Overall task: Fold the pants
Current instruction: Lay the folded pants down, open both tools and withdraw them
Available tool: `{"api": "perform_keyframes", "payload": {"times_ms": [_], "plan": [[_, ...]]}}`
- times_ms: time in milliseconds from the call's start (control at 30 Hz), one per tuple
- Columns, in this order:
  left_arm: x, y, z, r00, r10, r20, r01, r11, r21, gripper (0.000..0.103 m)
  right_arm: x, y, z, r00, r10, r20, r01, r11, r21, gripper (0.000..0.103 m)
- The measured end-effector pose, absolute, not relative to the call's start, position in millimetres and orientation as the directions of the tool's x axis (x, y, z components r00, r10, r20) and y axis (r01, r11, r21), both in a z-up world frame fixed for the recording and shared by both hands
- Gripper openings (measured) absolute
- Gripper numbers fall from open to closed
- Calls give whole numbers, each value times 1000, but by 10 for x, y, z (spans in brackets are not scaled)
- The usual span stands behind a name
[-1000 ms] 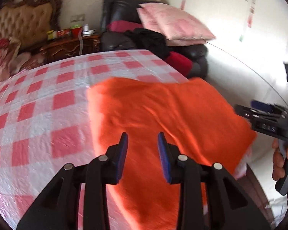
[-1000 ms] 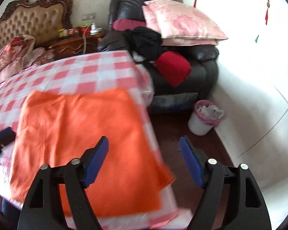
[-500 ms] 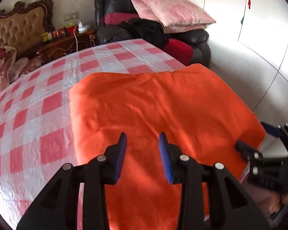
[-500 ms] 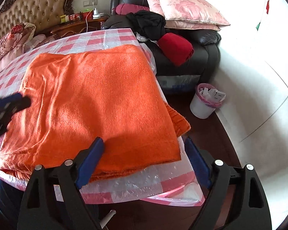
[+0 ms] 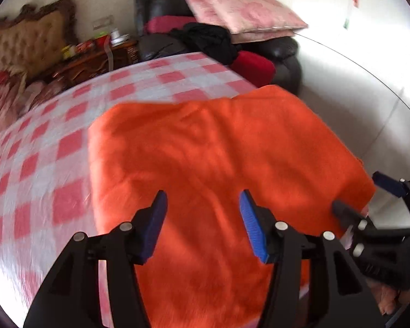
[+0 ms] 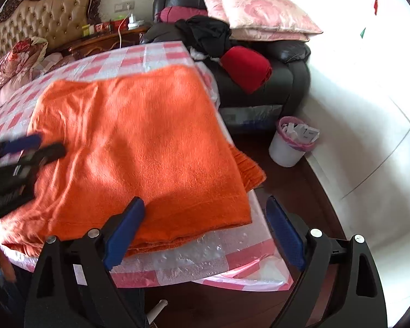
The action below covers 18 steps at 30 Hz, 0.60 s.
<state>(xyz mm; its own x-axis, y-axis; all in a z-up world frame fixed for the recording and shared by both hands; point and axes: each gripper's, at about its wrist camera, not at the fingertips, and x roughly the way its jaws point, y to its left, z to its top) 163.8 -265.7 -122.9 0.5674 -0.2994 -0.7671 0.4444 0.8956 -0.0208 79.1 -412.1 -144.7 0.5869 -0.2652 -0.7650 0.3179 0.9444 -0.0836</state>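
Folded orange pants (image 5: 218, 150) lie flat on the table with its pink-and-white checked cover (image 5: 41, 177). My left gripper (image 5: 202, 199) hovers over the near part of the cloth. Its jaws are opening and nothing is pinched between them. In the right wrist view the pants (image 6: 139, 142) reach the table's near right corner (image 6: 205, 259). My right gripper (image 6: 205, 205) stands there with its jaws opening wide, astride the corner of the pants without pressing on it. Each gripper shows in the other's view: the right gripper (image 5: 358, 191) and the left gripper (image 6: 49, 143).
A black armchair (image 6: 273, 87) behind the table holds pink pillows (image 6: 259, 11), black clothing and a red bundle (image 6: 246, 65). A white bin (image 6: 289, 147) stands on the dark floor by the white wall. A tufted headboard (image 6: 41, 24) and a cluttered nightstand are at the back left.
The left gripper's jaws have spread much wider over the pants. The right gripper has come down to the near right corner of the pants and widened a little.
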Motion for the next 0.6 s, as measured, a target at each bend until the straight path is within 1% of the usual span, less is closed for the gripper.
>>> {"api": "perform_keyframes", "payload": {"times_ms": [67, 100, 133, 233, 300, 333, 367, 467, 600], "plan": [[1528, -2528, -1284, 552, -285, -784, 420, 907, -34, 55, 767, -4074, -1351, 616, -268, -740, 314, 946, -81, 87], [1471, -2473, -1342, 541, -269, -797, 411, 911, -29, 57, 769, -4042, -1320, 629, -263, -731, 306, 949, -78, 87], [1443, -2444, -1389, 529, -262, -807, 408, 912, -29, 61, 781, -4007, -1299, 638, -251, -728, 294, 953, -72, 87], [1359, -2365, -1383, 547, -256, -797, 398, 917, -22, 65, 855, -3880, -1335, 640, -238, -731, 256, 963, -89, 87], [1316, -2316, -1304, 558, -263, -787, 383, 923, -36, 66, 916, -3829, -1410, 621, -258, -740, 247, 961, -127, 87], [1285, -2287, -1256, 569, -250, -783, 366, 930, -32, 71, 952, -3831, -1476, 590, -275, -759, 251, 956, -151, 87], [1240, -2256, -1188, 576, -241, -781, 350, 936, -30, 74, 952, -3839, -1509, 576, -272, -771, 252, 956, -149, 87], [1133, -2156, -1013, 582, -256, -772, 336, 940, -58, 81, 867, -3843, -1429, 569, -279, -774, 265, 953, -149, 87], [1014, -2036, -810, 586, -259, -768, 295, 951, -96, 94, 621, -3774, -1174, 589, -288, -755, 282, 949, -142, 87]]}}
